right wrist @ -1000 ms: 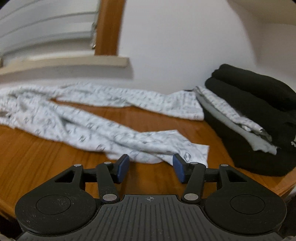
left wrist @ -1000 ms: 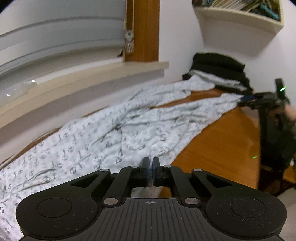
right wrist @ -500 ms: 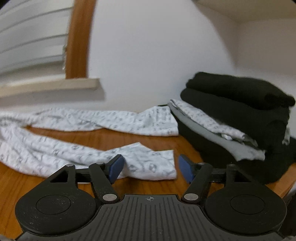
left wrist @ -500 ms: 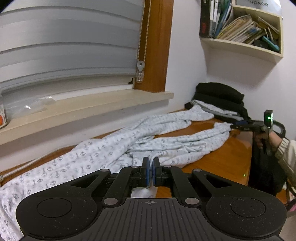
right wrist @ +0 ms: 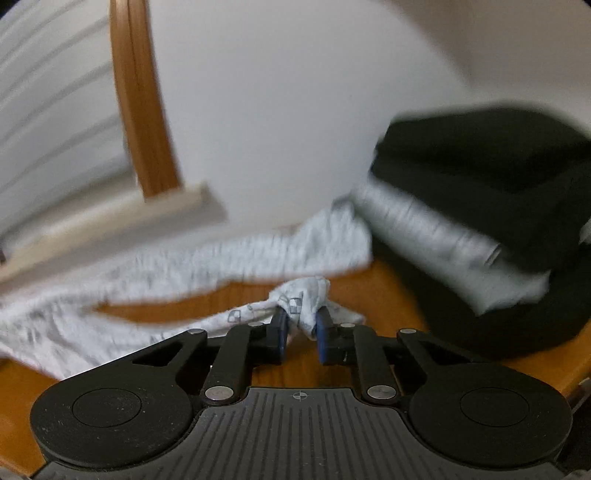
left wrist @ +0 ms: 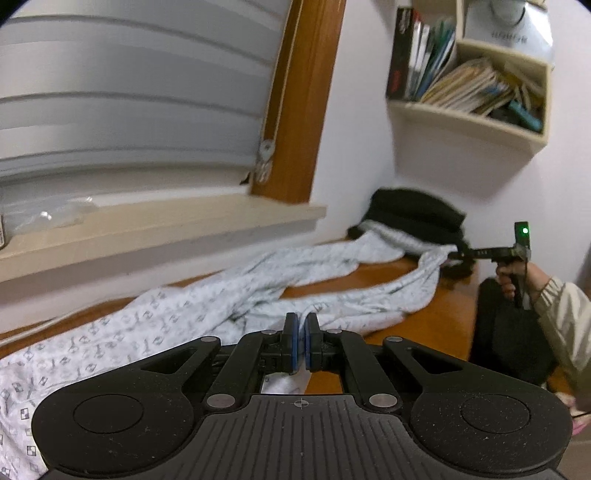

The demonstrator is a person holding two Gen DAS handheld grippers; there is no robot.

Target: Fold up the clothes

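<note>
Here the patterned garment (left wrist: 207, 306) lies stretched lengthwise along the bench (left wrist: 439, 325), one end clamped in the closed left gripper (left wrist: 300, 343), the far end bunched inside the right gripper (right wrist: 300, 328).

No legible text; white box (left wrist: 511, 26) lettering too blurred

A wall shelf (left wrist: 469, 122) of books (left wrist: 461, 79) hangs right of the window blind (left wrist: 129, 92).
</note>
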